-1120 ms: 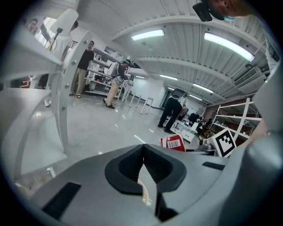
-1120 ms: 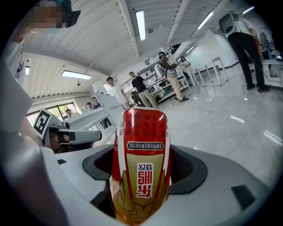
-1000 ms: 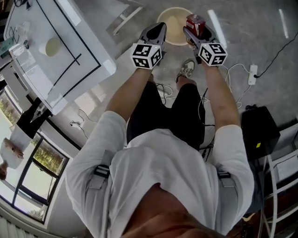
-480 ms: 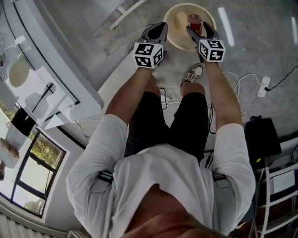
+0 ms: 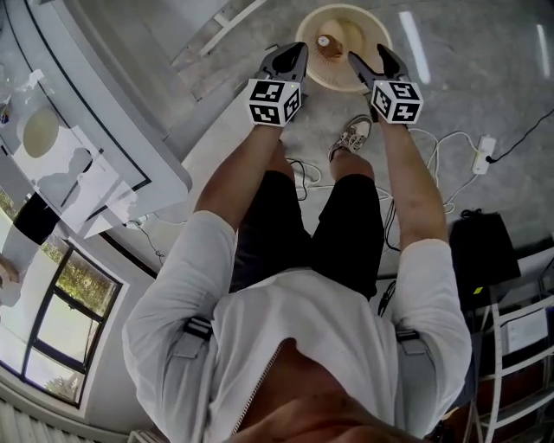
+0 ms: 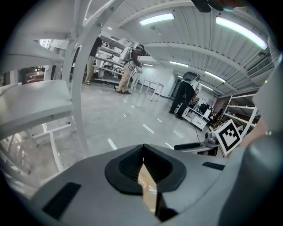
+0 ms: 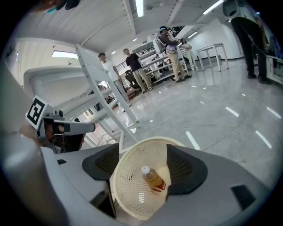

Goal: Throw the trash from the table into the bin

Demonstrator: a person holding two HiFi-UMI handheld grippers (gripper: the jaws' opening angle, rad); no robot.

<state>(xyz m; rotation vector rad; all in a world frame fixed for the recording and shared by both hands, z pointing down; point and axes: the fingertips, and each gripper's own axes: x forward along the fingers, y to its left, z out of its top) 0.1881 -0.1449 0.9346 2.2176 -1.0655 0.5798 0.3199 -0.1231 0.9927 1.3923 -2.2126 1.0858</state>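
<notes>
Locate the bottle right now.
Head view, top centre: the bottle is inside the cream bin on the floor, just ahead of the open right gripper.

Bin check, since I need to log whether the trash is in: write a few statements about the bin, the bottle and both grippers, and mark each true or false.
1. The bottle lies inside the bin. True.
2. The right gripper is shut on the bottle. False: its jaws stand apart above the bin, with nothing gripped between them.
3. The left gripper has its jaws together and holds nothing. True.
4. The bin stands on the table. False: it stands on the floor, in front of the person's feet; the table is off to the left in the head view.
</notes>
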